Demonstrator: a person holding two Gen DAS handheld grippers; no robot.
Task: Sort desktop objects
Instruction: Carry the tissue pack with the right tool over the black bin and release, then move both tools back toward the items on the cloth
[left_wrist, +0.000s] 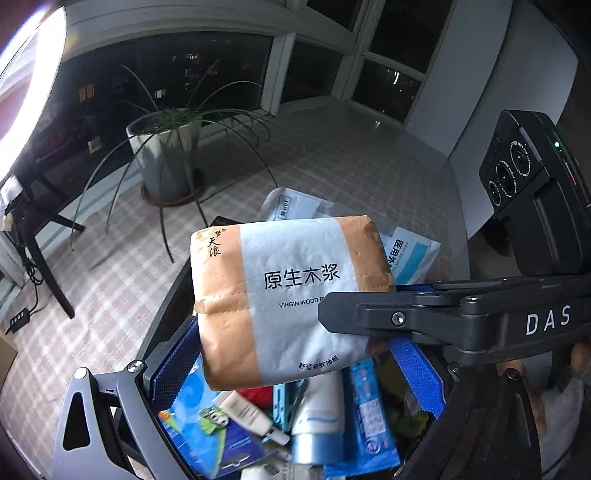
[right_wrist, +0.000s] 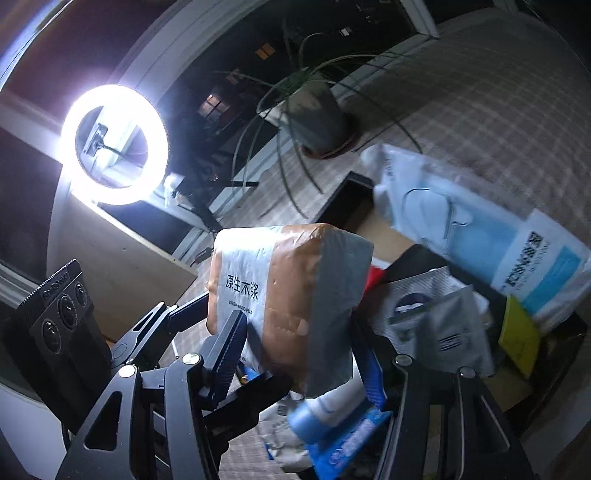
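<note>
A tan and white tissue pack (left_wrist: 288, 295) with black Chinese print hangs in the air above a pile of small items. My right gripper (right_wrist: 303, 354) is shut on the tissue pack (right_wrist: 284, 306), its blue-padded fingers (right_wrist: 373, 376) pressing both sides. In the left wrist view the right gripper's finger (left_wrist: 354, 314) crosses in from the right over the pack. My left gripper (left_wrist: 295, 369) is open, its blue pads (left_wrist: 417, 373) standing wide apart on either side below the pack, not touching it.
Below lie a blue-white tube (left_wrist: 317, 417), a blue toothpaste box (left_wrist: 369, 413), a small white tube (left_wrist: 251, 413) and blue packets (left_wrist: 195, 417). Mask bags (right_wrist: 480, 236) and a yellow pad (right_wrist: 519, 339) fill a dark box. A potted plant (left_wrist: 166, 155) stands behind, a ring light (right_wrist: 114, 144) at left.
</note>
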